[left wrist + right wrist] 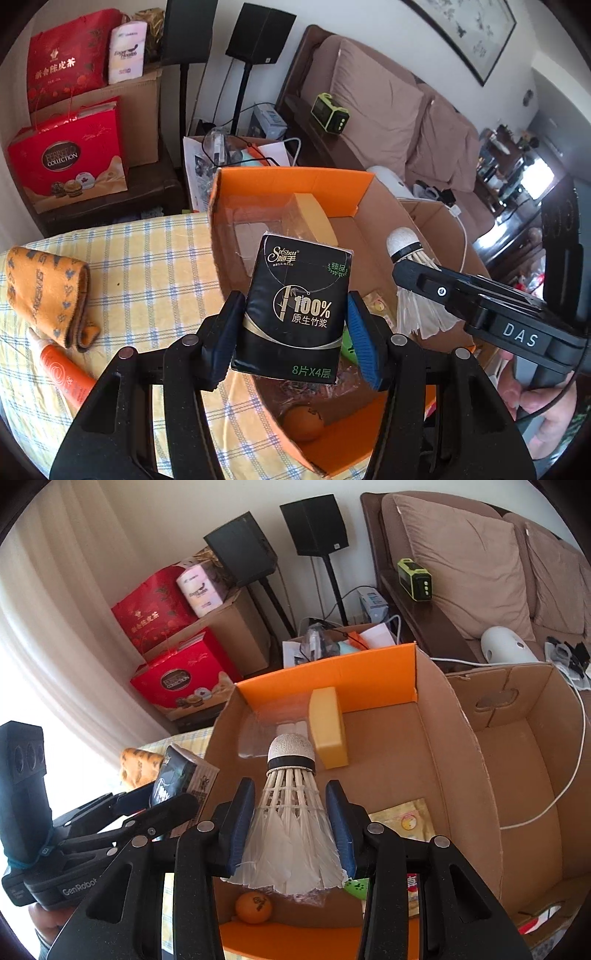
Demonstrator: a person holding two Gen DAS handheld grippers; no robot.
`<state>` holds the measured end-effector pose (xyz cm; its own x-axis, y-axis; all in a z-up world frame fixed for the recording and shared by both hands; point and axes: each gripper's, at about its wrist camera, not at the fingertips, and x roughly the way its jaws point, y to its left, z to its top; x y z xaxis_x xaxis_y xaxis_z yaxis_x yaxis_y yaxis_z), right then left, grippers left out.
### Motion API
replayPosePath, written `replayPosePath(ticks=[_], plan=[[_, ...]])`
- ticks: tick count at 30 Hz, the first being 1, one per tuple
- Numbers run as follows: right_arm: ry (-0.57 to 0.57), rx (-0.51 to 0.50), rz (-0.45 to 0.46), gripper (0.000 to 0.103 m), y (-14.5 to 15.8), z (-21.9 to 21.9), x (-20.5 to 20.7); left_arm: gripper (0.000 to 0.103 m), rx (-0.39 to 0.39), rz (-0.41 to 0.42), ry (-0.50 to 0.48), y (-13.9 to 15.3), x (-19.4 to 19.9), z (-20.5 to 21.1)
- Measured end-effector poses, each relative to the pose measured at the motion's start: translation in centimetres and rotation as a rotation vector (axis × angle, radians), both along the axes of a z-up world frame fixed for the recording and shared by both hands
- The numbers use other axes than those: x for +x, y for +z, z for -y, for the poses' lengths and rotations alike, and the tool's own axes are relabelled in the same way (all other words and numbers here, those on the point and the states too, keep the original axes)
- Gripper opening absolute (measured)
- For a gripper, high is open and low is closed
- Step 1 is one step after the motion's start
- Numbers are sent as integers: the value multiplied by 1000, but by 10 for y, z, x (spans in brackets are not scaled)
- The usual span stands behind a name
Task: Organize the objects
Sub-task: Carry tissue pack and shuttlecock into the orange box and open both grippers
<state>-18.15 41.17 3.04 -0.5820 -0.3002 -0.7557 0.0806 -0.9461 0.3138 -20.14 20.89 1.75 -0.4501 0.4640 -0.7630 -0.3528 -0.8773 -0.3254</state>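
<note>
Left gripper (pixel 295 325), nearest the left wrist camera, clamped on one black tissue packet (pixel 295 306) held upright between its blue pads, above the near left wall of the orange-lined cardboard box (pixel 288 181). Right gripper (pixel 291 827), nearest the right wrist camera, closed on the feather skirt of one white shuttlecock (pixel 291 819), cork end pointing forward, held over the box interior.

Box contents, as visible: one yellow block (pixel 328 727) standing near the far orange wall; one clear plastic package (pixel 266 723) beside it holding white cylinders, count not legible; one orange ball (pixel 254 907) in the near corner; one yellow printed sachet (pixel 404 819) on the floor; one green item (pixel 356 888), partly hidden by the gripper.

A second cardboard box (pixel 517 716), plain brown, stands just beside the first on its right, with a white cable (pixel 569 775) trailing into it.

On the checked tablecloth (pixel 147 266), left of the box: one folded orange towel (pixel 48 291) and one orange tube (pixel 61 373).
</note>
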Motion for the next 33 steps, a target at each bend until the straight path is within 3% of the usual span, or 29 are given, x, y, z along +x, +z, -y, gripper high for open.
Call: replayPosePath(ticks=[9,19,29,33], plan=[[-29,52,84,41,-31,-21,-24,53,-101,40,-46,-30,-7,-44],[-31,49,139,41,-56,-25,-41,53,-149,85,-19,-44,-19,-51],[-18,61,164,40,-67,-18,-54,62,-87,107,36,-48,-26,-41],[-14,66,167,40,-68,-18,-55,71,-58,89,42,-39,-22,-33]])
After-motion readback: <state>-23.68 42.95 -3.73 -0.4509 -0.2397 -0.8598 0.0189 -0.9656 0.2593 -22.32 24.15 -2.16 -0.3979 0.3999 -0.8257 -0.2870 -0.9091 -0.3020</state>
